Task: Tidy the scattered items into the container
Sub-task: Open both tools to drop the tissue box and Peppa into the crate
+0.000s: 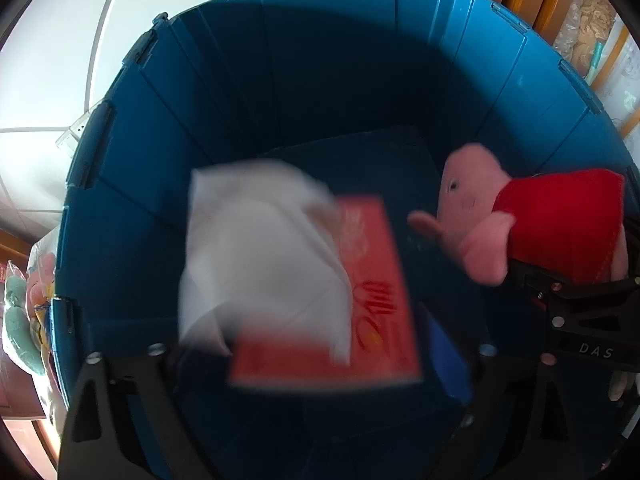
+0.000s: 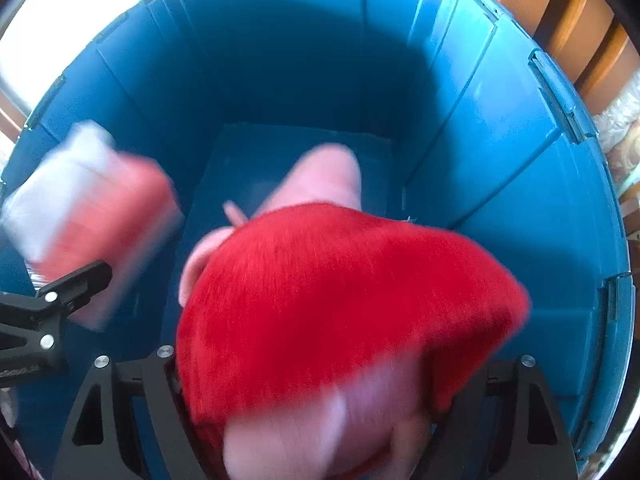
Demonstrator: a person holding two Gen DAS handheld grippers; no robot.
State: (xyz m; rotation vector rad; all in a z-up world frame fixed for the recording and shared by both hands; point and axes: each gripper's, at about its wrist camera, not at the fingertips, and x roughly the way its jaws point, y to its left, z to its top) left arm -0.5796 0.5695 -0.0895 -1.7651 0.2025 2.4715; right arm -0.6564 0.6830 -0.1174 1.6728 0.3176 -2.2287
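A deep blue bin (image 1: 340,60) fills both views, and both grippers point down into it. A red and white tissue pack (image 1: 288,280) is smeared with blur in mid-air between the wide-apart fingers of my left gripper (image 1: 320,352), and neither pad presses on it. From the right wrist, the same pack (image 2: 88,220) shows beside a left finger (image 2: 72,284). A pink pig plush in a red dress (image 2: 340,288) fills the gap of my right gripper (image 2: 348,356), head down, touching both fingers. The plush (image 1: 540,224) and a right finger (image 1: 560,300) also show at the left wrist view's right edge.
The bin's floor (image 2: 296,152) is dark blue and bare where it shows. Outside the bin are a white tiled floor (image 1: 60,40) with a power strip (image 1: 72,136), bagged soft toys (image 1: 24,312) at the left, and wooden furniture (image 2: 560,20) at the upper right.
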